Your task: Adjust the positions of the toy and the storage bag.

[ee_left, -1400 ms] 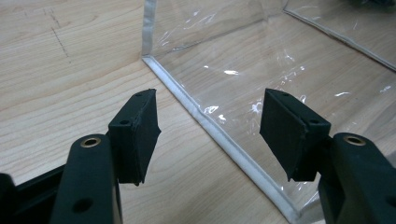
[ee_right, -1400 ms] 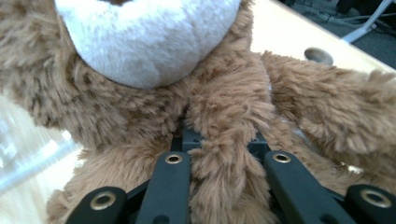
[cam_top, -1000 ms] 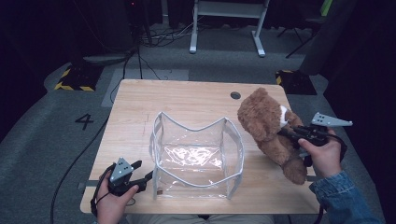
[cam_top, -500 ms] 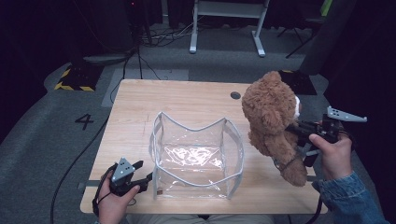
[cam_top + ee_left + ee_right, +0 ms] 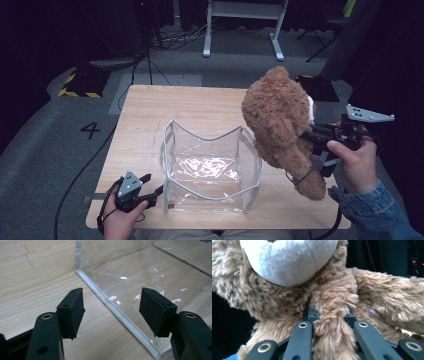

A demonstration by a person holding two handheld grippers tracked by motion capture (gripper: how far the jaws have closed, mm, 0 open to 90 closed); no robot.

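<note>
Two things matter on the pale wooden table (image 5: 200,107): a shaggy brown teddy bear (image 5: 280,125) and a soft box (image 5: 210,170) of clear, glossy plastic edged with grey tape, open at the top, its walls sagging in curves. The bear has a white muzzle and long, tufted fur. It hangs clear of the table, above its right edge and just right of the box. The right gripper (image 5: 320,137) is clamped on it; in the right gripper view the jaws sit narrow, pinching a thick fold of fur (image 5: 332,322) below the muzzle. The bear's long axis runs roughly upright, head up, legs trailing down toward the person. The left gripper (image 5: 112,310) rests low at the box's near left corner, its jaws wide apart astride the taped bottom edge, gripping nothing.
</note>
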